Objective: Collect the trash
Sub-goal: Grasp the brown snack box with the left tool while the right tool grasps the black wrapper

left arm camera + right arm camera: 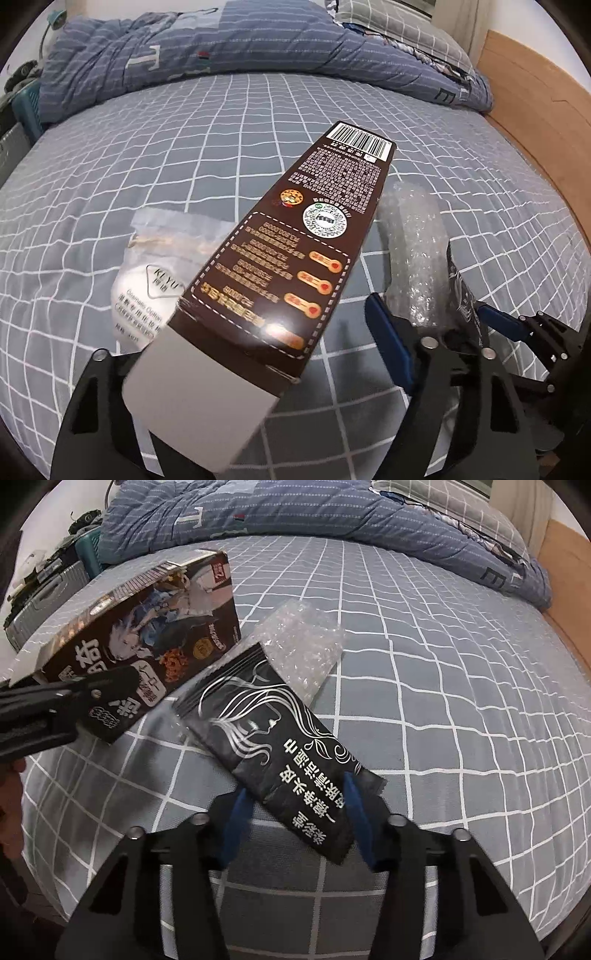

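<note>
My left gripper (pixel 236 373) is shut on a long brown cookie box (pixel 295 243) and holds it above the bed; the box also shows in the right wrist view (pixel 144 642), with the left gripper (pixel 70 701) clamped on its end. My right gripper (pixel 293 812) is shut on a black sachet with a silver line drawing (pixel 280 749). In the left wrist view the right gripper (pixel 443 325) shows at the right, holding the black sachet (pixel 461 291) edge-on. A strip of clear bubble wrap (pixel 299 642) lies on the bed beyond the sachet, also in the left wrist view (pixel 417 236).
A white cosmetic-cotton bag (pixel 147 280) lies on the grey checked bedsheet (pixel 184 147) under the box. A rumpled blue duvet (pixel 221 48) is piled at the far side. A wooden bed frame (pixel 535 122) runs along the right. A suitcase (pixel 48 594) stands at the left.
</note>
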